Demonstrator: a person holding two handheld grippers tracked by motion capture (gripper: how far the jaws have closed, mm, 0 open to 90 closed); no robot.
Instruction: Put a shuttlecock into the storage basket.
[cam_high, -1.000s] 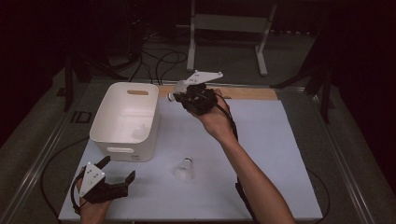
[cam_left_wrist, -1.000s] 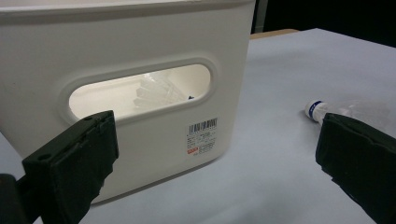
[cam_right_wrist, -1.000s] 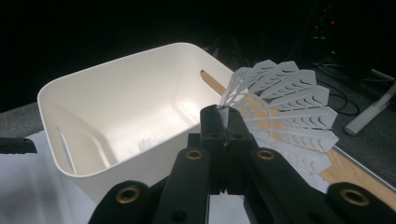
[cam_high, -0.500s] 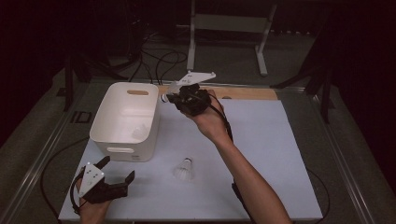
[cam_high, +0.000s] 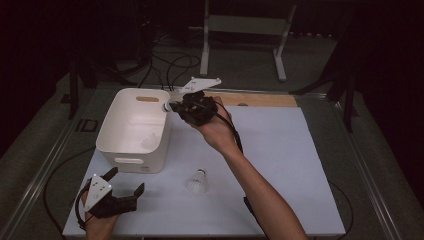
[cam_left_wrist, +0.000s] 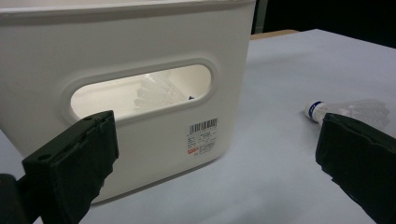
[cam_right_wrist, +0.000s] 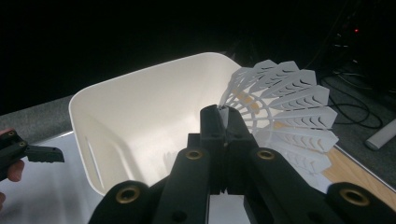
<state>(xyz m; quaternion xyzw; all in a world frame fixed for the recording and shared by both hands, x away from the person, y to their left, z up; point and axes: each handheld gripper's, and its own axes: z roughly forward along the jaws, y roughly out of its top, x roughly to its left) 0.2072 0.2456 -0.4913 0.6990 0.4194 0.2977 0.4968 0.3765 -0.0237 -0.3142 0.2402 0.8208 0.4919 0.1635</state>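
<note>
Overhead, right gripper (cam_right_wrist: 223, 122) pinches shuttlecock (cam_right_wrist: 285, 107) above bin (cam_right_wrist: 140, 116).

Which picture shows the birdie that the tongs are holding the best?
The right gripper view: the held shuttlecock is close up, its white skirt fanned out and pinched in the right tongs. The high view shows just a small white bit above the white bin's rim. The left gripper view faces the bin's side.
</note>
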